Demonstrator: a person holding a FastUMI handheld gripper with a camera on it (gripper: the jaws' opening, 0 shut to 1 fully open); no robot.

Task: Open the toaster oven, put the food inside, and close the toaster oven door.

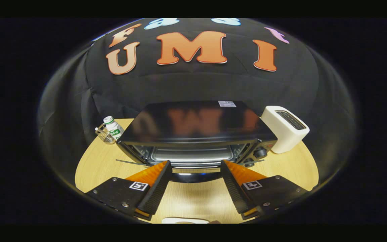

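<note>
A black toaster oven (193, 124) stands on the round wooden table (92, 164), just ahead of my fingers. Its door is folded down toward me, and the wire rack (190, 155) inside shows through the opening. The door's dark handle (195, 177) lies low between my two fingers, touching neither. My gripper (196, 162) is open wide and holds nothing, with its tips level with the oven's mouth. A white rim of something (184, 220) peeks out on the table below the fingers; I cannot tell what it is.
A white slot toaster (286, 129) stands close to the oven's right side. On the oven's left are a small white bottle with a green label (113, 127) and a little wire holder (105, 135). The oven's knobs (260, 153) sit on its right front.
</note>
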